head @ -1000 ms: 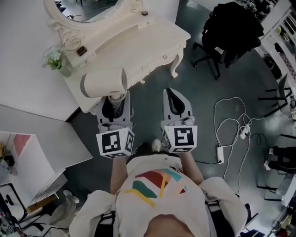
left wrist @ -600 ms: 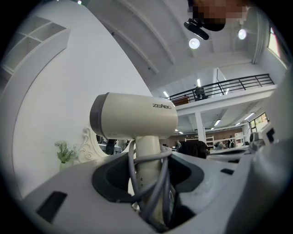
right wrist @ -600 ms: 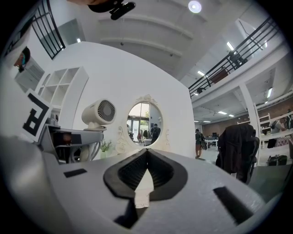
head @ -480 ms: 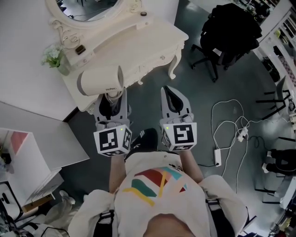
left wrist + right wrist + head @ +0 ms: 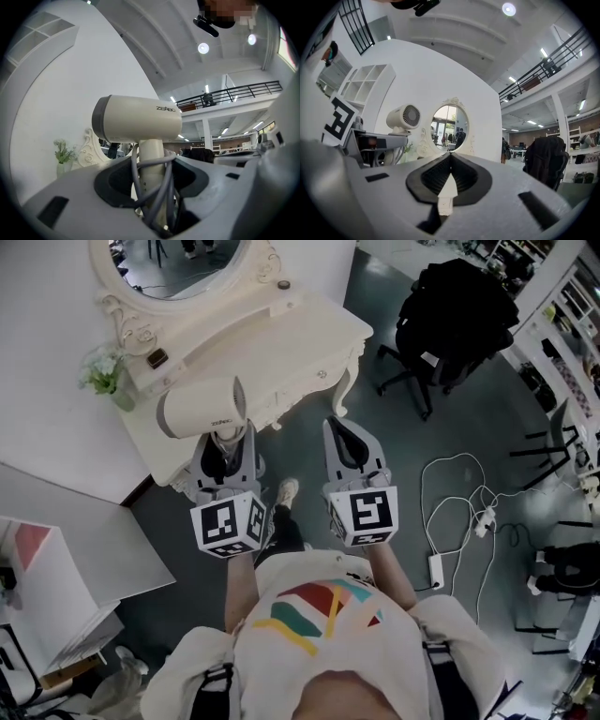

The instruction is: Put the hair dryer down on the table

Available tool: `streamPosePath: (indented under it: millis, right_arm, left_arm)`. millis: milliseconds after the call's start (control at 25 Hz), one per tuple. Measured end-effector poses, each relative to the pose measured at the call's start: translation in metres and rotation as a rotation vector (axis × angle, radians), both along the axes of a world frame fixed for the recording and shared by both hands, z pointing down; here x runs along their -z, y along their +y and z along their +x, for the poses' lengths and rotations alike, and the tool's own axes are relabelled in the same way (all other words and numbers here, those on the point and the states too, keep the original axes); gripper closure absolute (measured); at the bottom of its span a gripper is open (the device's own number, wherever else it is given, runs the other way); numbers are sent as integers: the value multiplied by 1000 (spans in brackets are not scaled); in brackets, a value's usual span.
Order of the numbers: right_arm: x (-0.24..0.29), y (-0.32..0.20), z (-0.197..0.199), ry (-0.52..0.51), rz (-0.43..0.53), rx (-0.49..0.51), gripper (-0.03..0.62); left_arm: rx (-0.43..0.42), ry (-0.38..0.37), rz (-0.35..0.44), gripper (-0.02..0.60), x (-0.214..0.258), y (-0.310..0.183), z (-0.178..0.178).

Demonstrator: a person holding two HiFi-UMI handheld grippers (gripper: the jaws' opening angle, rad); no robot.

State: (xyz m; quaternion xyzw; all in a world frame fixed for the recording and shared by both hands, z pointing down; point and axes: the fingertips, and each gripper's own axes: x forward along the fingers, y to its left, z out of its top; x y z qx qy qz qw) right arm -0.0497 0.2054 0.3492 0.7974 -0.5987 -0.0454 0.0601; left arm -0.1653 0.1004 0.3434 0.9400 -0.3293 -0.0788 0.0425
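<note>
We held the hair dryer [image 5: 197, 410] by its handle in our left gripper [image 5: 229, 444], upper left of the frame, by the white table's [image 5: 291, 329] near edge. Our right gripper [image 5: 349, 439] was closed, empty.

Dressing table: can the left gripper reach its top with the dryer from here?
Probably yes. The left gripper, shut on the hair dryer, is by the front edge of the dressing table; the top there looks bare, the vase well aside.

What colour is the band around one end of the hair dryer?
Grey, on a cream hair dryer; clearest in left gripper view.
</note>
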Motion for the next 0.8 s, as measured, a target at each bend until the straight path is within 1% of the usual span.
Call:
streamPosePath:
  millis: [160,360,480,800]
  right_arm:
    - [-4,3,6,-34,-4,-15,594]
    - [-17,4,10,-53,-17,-15,594]
    - [-22,9,18,-84,-12,-29,594]
    - [-19,3,40,-91,11,-56,594]
  left_arm:
    - [-13,-22,-7,373,-3,4,7]
    - [-25,-41,-16,373,-12,7,15]
    - [-32,-56,2,373,-13,13,17]
    - [-29,-30,29,373,-3,-5,35]
